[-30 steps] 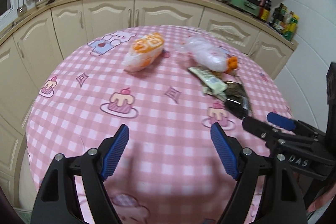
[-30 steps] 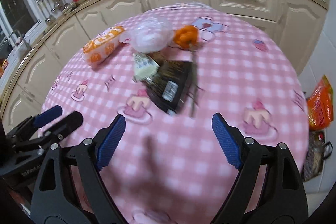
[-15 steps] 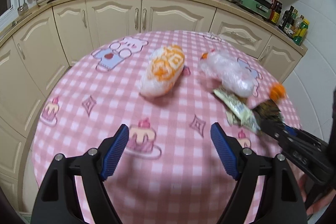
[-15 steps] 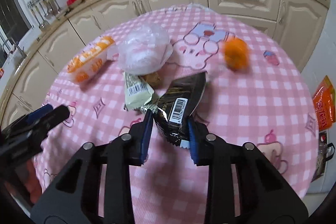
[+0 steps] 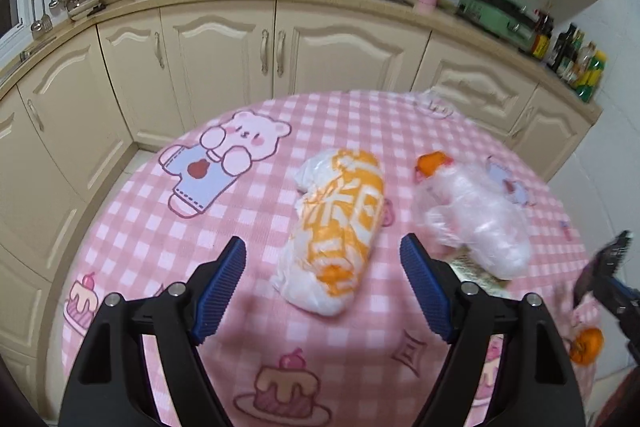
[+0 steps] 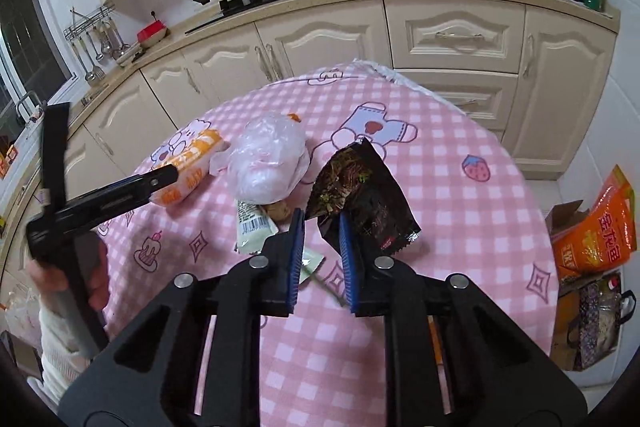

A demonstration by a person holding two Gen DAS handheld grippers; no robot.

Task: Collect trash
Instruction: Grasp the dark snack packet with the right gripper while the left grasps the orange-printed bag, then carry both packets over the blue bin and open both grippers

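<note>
An orange-and-white plastic bag (image 5: 340,227) lies on the pink checked table (image 5: 160,227). Its near end sits between the closing jaws of my left gripper (image 5: 324,287), and the pads stand clear of it. Beside it are a crumpled clear bag (image 5: 476,223) with an orange scrap (image 5: 430,163) at its far end, and a green-white wrapper (image 6: 252,227). My right gripper (image 6: 322,259) is still squeezing shut on a black snack wrapper (image 6: 360,195), which is held up off the cloth. A loose orange piece (image 5: 586,345) rests by the table's right edge.
Cream cabinets (image 5: 224,51) and a counter with a stove and pans curve behind the table. On the floor to the right stand an orange sack (image 6: 600,227), a cardboard box and a dark patterned bag (image 6: 596,315). A person's hand (image 6: 96,279) grips the left tool.
My left gripper has slid forward to the orange-and-white bag and its jaws have narrowed. My right gripper has shut on the black wrapper and raised it. An orange piece rolled aside.
</note>
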